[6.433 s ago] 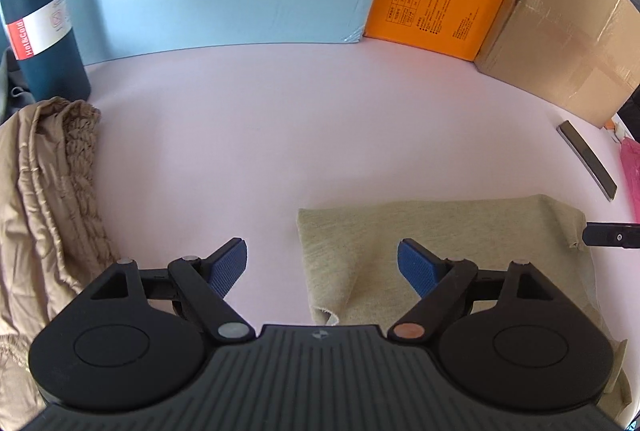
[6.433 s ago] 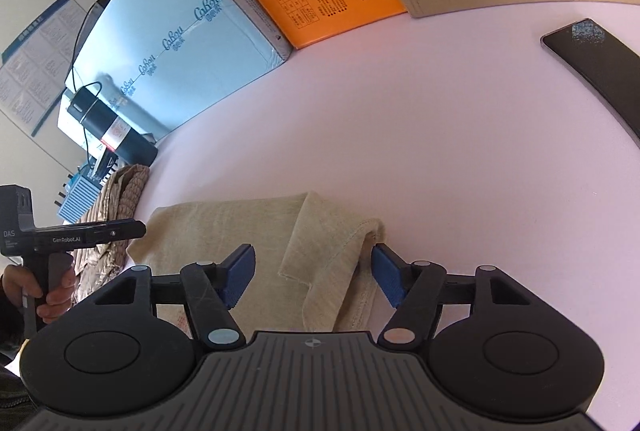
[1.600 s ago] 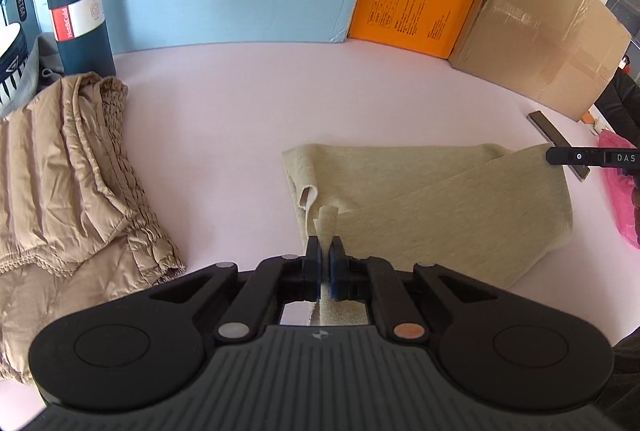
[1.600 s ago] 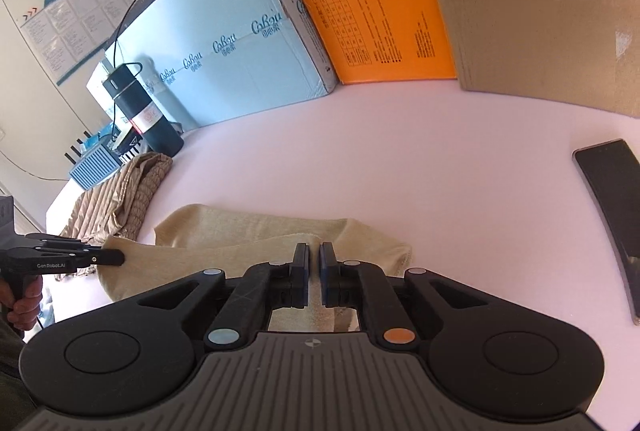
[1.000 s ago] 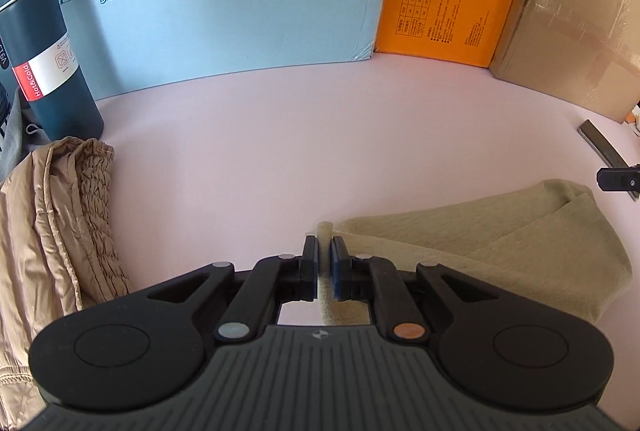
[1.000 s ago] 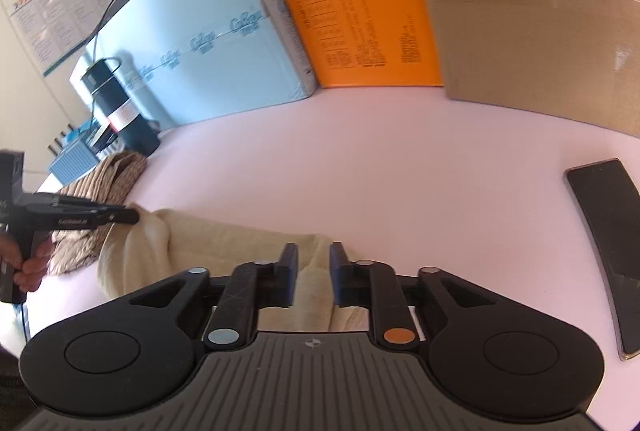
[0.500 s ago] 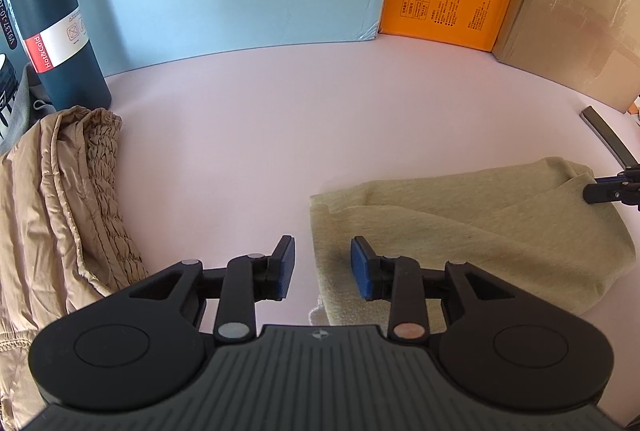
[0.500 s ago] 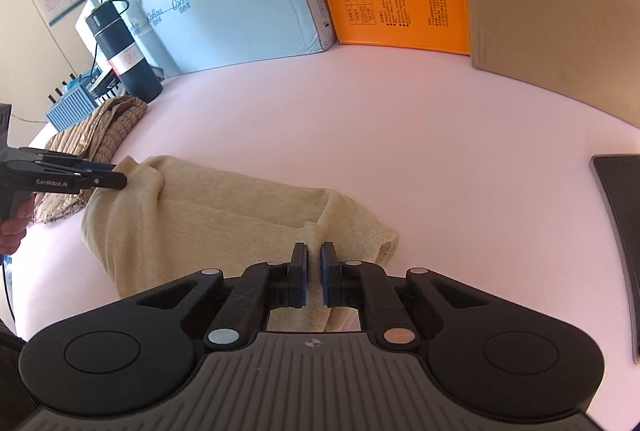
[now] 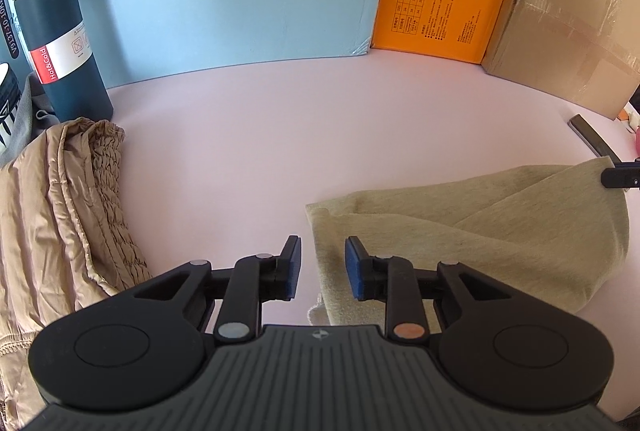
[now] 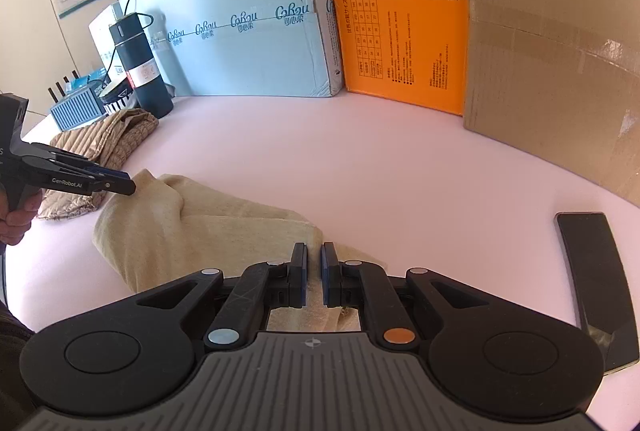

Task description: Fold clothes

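On the pink table (image 9: 320,135), the left gripper (image 9: 322,265) hovers with jaws apart over the folded cloth (image 9: 480,227); the right gripper (image 10: 314,271) pinches the cloth's edge. Only the right view shows the hand (image 10: 18,215).

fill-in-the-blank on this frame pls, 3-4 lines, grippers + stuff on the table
1. The left gripper is ____, with the edge of the beige garment between its fingers.
2. The box between the light blue box and the brown carton is ____.
3. The dark flask stands ____ the crumpled tan garment.
4. The black phone lies on the ____ table.

Missing words: open; orange; behind; pink
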Motion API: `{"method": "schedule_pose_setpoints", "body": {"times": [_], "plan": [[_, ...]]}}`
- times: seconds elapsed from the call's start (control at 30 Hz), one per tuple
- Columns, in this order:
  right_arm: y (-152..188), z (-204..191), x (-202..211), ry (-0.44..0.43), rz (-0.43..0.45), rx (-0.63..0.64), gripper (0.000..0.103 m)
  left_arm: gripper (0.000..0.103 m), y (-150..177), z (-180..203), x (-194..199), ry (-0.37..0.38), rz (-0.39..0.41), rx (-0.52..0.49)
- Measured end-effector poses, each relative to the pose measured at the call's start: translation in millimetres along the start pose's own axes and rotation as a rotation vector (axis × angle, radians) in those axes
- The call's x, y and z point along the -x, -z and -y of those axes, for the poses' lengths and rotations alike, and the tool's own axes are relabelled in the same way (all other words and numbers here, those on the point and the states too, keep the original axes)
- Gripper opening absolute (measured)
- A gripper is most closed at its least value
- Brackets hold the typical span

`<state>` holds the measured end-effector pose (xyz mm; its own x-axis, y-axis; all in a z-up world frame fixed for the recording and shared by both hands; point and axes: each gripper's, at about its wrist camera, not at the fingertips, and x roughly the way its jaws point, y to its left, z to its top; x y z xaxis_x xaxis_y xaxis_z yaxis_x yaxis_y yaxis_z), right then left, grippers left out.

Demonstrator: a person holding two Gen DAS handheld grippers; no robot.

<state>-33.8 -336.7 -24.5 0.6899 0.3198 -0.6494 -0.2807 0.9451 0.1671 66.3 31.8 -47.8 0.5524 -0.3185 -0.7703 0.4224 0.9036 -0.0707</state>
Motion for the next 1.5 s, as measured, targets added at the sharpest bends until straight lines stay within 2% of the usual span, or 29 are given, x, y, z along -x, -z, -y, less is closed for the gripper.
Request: {"method": "schedule_pose_setpoints", "body": {"times": [0.17, 0.37, 0.47, 0.53, 0.57, 0.63, 0.67, 0.7, 0.77, 0.83, 0.87, 0.9, 0.97, 1.07, 1.23, 1.33, 1.4, 1.5], "plan": [[2.5, -1.0, -5.5, 0.075, -0.018, 0.065, 0.007, 0.022, 3.0, -0.3, -7.1, -0.004, -0.032, 0.003], [-2.2, 0.3, -10.9, 0.142, 0.014, 0.105, 0.007, 0.022, 0.8, 0.1, -8.6, -0.02, -0.019, -0.004], [0.4, 10.8, -22.6, 0.172, 0.001, 0.074, 0.007, 0.023, 0.6, -0.7, -15.7, -0.077, -0.038, -0.014], [2.4, 17.5, -26.5, 0.211, -0.002, 0.043, 0.007, 0.023, -1.3, -4.4, -11.2, -0.106, -0.02, -0.005], [2.4, 18.1, -25.4, 0.218, 0.005, 0.038, 0.01, 0.023, -2.5, -7.1, -6.9, -0.123, -0.004, 0.004], [0.1, 13.5, -16.6, 0.21, 0.038, 0.048, 0.026, 0.027, -6.5, -13.7, 3.4, -0.167, 0.013, 0.03], [-1.0, 9.6, -12.5, 0.178, 0.051, 0.052, 0.042, 0.027, -8.9, -16.5, 8.8, -0.175, 0.014, 0.047], [-1.6, 2.7, -10.6, 0.122, 0.051, 0.063, 0.047, 0.028, -11.3, -18.2, 14.7, -0.16, 0.017, 0.061], [-1.5, -13.6, -11.7, 0.031, 0.026, 0.098, 0.047, 0.034, -13.8, -11.2, 25.3, -0.069, 0.019, 0.058], [1.7, -31.3, -16.5, -0.073, 0.006, 0.126, 0.047, 0.053, -13.0, 5.1, 31.4, 0.044, 0.013, 0.015], [3.8, -37.9, -19.5, -0.109, -0.005, 0.132, 0.047, 0.055, -10.2, 16.9, 30.8, 0.076, 0.006, -0.033], [6.0, -44.0, -23.1, -0.133, -0.02, 0.138, 0.047, 0.055, -6.9, 29.4, 29.2, 0.096, -0.001, -0.087], [11.1, -53.5, -32.0, -0.162, -0.064, 0.148, 0.047, 0.056, -0.8, 49.3, 18.6, 0.079, -0.051, -0.172], [21.4, -58.6, -43.6, -0.147, -0.124, 0.184, 0.057, 0.056, 7.4, 59.5, -2.1, 0.036, -0.132, -0.21], [33.5, -48.6, -43.5, -0.057, -0.153, 0.225, 0.061, 0.059, 8.1, 58.9, -16.9, 0.002, -0.167, -0.183], [31.5, -42.6, -31.5, -0.019, -0.128, 0.175, 0.067, 0.06, 5.7, 60.2, -18.0, -0.014, -0.178, -0.162], [31.4, -39.7, -23.2, -0.009, -0.108, 0.133, 0.078, 0.061, 6.0, 62.2, -16.2, -0.031, -0.18, -0.159], [33.1, -32.7, -10.5, -0.001, -0.073, 0.043, 0.083, 0.07, 5.9, 63.1, -12.0, -0.063, -0.182, -0.149]]}}
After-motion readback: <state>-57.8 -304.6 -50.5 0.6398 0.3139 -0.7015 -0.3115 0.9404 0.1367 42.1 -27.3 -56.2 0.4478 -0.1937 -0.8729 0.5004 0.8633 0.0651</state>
